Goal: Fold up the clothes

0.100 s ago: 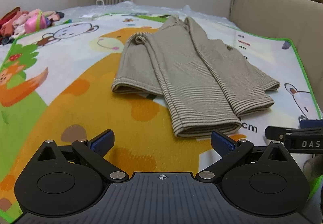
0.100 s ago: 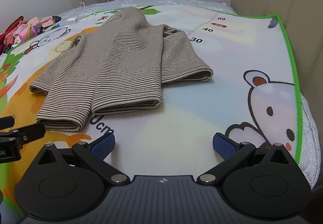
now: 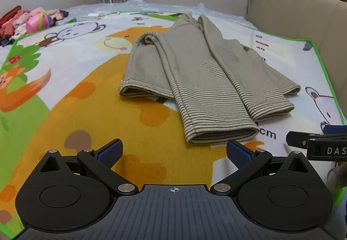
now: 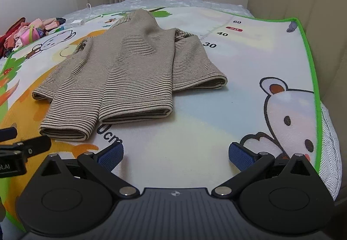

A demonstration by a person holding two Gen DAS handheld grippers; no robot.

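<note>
Left wrist view: I see the top [image 3: 208,79] lying flat on the mat [image 3: 65,110], sleeves folded in over the body, cuffs and hem toward me. Its long axis runs from 6 o'clock, at the cuffs, to 12 o'clock, at the collar. My left gripper [image 3: 174,151] is released, fingers spread wide, nothing between them. The nearest cuff [image 3: 221,131] sits at about 1 o'clock from that gripper, just beyond the right finger and not touching it.

Right wrist view: my right gripper [image 4: 175,153] is likewise released and empty, above bare mat. The top [image 4: 130,71] lies at about 11 o'clock from it, its nearest cuff [image 4: 65,129] well to the left of the fingers, the right hem corner [image 4: 216,81] near 12 o'clock but farther up the mat.

Judgement: the sleeve folds look done; a bottom-to-collar fold remains. The left gripper is nearer the cuff end. Both grippers should advance toward 12 o'clock and take the near edge at two points across the long axis, then carry it toward the collar.
</note>
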